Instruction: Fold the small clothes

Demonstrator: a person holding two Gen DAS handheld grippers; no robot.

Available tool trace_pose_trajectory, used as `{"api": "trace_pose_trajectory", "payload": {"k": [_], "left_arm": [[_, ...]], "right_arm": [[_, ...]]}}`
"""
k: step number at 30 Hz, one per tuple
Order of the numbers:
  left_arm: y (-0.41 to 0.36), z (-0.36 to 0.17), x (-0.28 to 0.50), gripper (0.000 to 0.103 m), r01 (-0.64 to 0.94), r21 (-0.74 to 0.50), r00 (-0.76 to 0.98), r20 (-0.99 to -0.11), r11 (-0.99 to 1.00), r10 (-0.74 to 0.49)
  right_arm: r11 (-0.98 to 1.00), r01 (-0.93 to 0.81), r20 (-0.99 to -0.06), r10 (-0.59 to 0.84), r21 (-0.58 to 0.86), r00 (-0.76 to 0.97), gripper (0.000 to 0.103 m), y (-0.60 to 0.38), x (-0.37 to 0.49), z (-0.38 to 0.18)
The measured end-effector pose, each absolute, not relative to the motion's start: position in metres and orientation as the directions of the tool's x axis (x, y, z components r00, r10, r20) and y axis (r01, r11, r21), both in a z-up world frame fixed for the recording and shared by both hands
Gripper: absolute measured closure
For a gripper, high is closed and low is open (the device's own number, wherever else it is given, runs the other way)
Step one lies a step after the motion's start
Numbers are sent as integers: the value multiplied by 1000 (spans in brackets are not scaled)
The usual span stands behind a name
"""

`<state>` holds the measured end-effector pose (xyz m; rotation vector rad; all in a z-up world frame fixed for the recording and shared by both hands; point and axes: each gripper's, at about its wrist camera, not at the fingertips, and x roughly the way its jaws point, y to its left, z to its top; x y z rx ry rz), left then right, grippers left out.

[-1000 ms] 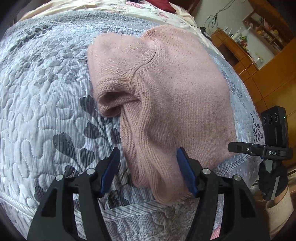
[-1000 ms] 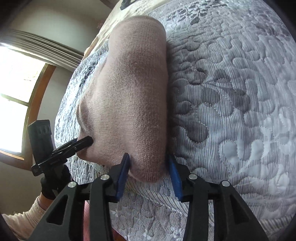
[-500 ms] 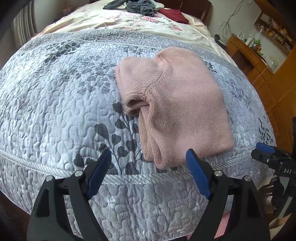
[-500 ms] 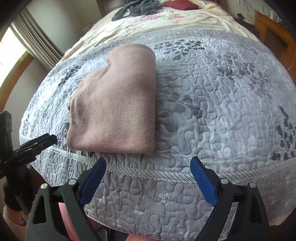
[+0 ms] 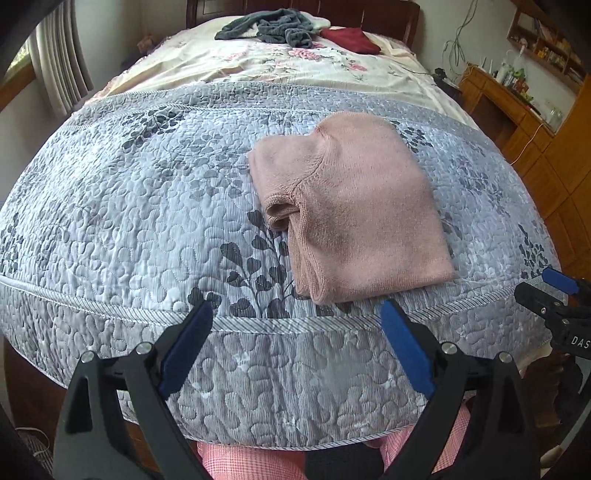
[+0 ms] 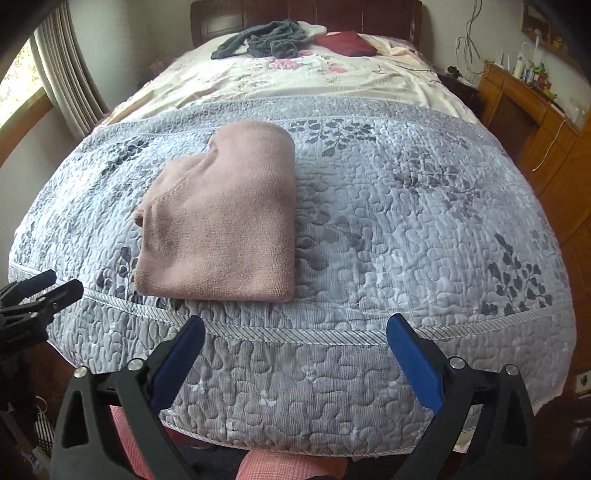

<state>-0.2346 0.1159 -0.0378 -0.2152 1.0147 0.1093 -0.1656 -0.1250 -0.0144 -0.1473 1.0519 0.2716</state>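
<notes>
I see both tongs, left [image 5: 295, 345] and right [image 6: 295, 360], released and empty, folded pink sweater [image 5: 354, 218] lying on the bed quilt [image 5: 129, 221] just ahead of them.

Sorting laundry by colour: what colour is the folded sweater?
Dusty pink sweater; right wrist view shows it best.

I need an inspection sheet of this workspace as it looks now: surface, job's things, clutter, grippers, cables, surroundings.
Surface: grey quilted bedspread over the foot of the bed, floral sheet beyond it.
Job's things: pink knit garment lies folded near the front edge.
Clutter: dark grey clothes and a dark red item near the headboard.
Grippers: left hand-held gripper open, empty; right hand-held gripper open, empty; neither touches the garment.
Cables: wires hang on the far wall.
Surroundings: wooden cabinet at right, curtain at left.
</notes>
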Motion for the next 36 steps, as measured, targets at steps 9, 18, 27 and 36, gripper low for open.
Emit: {"api": "trace_pose_trajectory", "payload": {"k": [9, 18, 27, 36], "left_arm": [[110, -21, -253, 11, -213, -106, 540, -841, 971, 27], [101, -15, -263, 11, -215, -80, 533, -845, 973, 48], [99, -27, -255, 11, -219, -64, 512, -857, 974, 58], [96, -44, -243, 11, -209, -60, 489, -871, 976, 51]], "right_arm": [[961, -276, -864, 118, -25, 489, 4, -124, -171, -2], [962, -266, -868, 82, -59, 490, 4, -122, -178, 4], [970, -243, -884, 92, -26, 458, 4, -125, -171, -10], [970, -242, -901, 90, -17, 424, 4, -123, -162, -29]]}}
